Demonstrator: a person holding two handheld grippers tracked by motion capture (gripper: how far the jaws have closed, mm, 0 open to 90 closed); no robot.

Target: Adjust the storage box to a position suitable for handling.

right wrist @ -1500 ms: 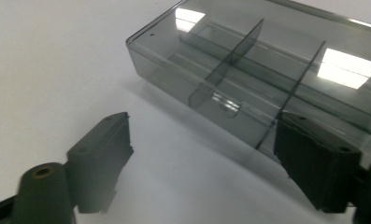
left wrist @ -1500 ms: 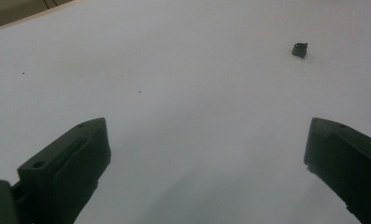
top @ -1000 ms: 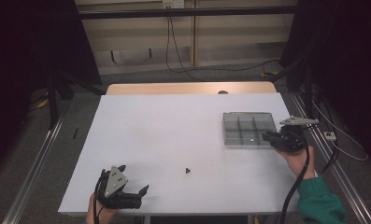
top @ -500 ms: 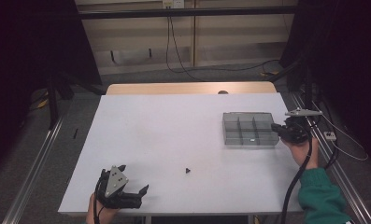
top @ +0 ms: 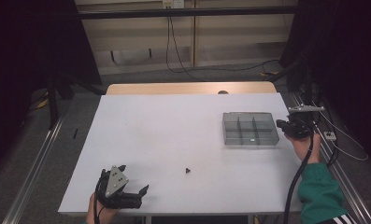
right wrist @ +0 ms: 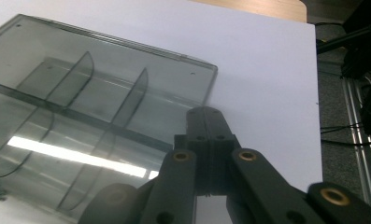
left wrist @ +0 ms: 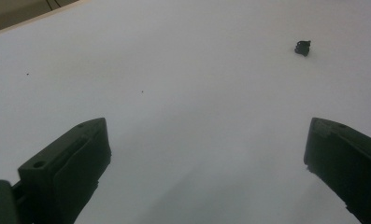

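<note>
Right hand: raised from a green sleeve at the right edge of the bench, forearm coming in from the near right corner, cable trailing down along it. Right tongs: level, pointing across the bench toward the tray; jaws pressed flat together, nothing between them, having just finished closing. In the right gripper view the joined tips lie just beside the tray's near corner; whether they touch its wall cannot be told.

Left hand: at the near edge of the bench, toward the near left corner, low over the surface. Left tongs: jaws spread wide, empty, aimed along the bench toward the right.

Tray: clear grey plastic box without lid, split by thin walls into compartments, standing flat near the right edge of the bench, about midway along it.

Small black part: lies on bare white bench near the near edge, well apart from the tray, ahead of the open left tongs.
</note>
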